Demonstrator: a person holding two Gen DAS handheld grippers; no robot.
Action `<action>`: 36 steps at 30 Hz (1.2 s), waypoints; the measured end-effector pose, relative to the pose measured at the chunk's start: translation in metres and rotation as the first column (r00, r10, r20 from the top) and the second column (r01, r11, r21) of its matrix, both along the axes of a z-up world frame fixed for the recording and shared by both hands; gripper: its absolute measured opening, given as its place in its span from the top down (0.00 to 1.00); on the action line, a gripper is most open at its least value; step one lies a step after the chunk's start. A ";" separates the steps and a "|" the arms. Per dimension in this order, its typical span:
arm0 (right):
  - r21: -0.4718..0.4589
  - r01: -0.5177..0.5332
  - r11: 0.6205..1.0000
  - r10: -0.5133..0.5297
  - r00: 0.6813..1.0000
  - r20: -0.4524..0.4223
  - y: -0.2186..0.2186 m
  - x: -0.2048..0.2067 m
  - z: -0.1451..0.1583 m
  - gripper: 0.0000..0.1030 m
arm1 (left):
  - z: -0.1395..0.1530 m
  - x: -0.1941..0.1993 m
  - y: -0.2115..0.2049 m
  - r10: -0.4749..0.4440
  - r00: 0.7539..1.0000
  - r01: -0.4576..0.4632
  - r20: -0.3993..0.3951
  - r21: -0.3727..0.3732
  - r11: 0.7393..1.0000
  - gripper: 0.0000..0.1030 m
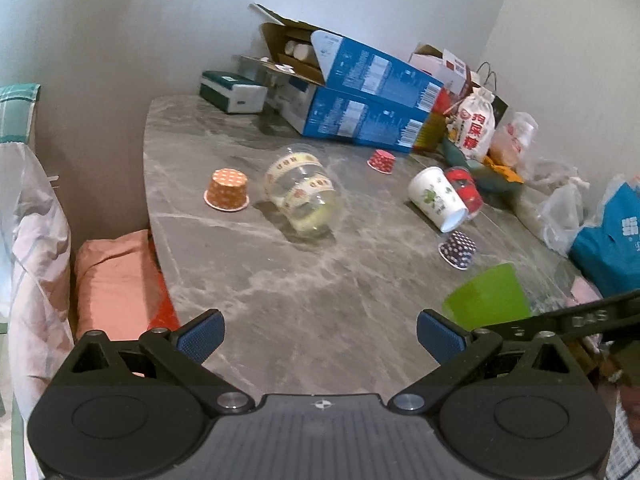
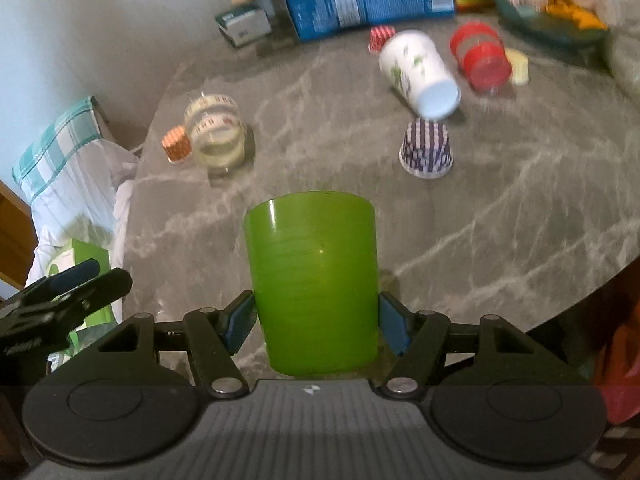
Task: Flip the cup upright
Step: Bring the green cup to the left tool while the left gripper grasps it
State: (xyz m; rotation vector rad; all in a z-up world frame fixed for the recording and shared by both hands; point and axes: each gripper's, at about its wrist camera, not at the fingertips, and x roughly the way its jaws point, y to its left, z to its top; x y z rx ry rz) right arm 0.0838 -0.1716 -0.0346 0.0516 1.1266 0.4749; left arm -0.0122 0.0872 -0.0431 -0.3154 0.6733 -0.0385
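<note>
The right gripper (image 2: 317,316) clamps the green cup (image 2: 312,288) between its blue pads at lower centre of the right wrist view — the cup's wider end points away over the marble table (image 2: 520,216). The left gripper (image 1: 318,340) hangs with fingers spread wide, holding nothing — low in its frame.

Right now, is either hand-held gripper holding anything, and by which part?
The right hand-held gripper holds the green cup, its pads pressed on opposite sides of the wall toward the nearer end. The left hand-held gripper is open and holds nothing.
</note>
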 end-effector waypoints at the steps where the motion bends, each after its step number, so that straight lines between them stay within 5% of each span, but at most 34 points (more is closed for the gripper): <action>1: 0.006 0.009 1.000 -0.009 1.000 -0.011 0.000 0.001 -0.003 0.35 | 0.000 -0.001 -0.001 -0.002 1.000 0.002 -0.003 -0.009 1.000 0.00; 20: 0.004 -0.023 1.000 0.023 0.999 -0.029 0.003 -0.002 -0.012 0.34 | -0.003 0.013 -0.011 -0.050 0.995 0.044 -0.088 -0.070 0.997 0.00; 36: 0.007 -0.086 0.996 0.086 0.996 -0.034 0.005 -0.005 -0.017 0.32 | 0.001 0.077 -0.030 -0.163 0.958 0.082 -0.237 -0.320 0.944 0.00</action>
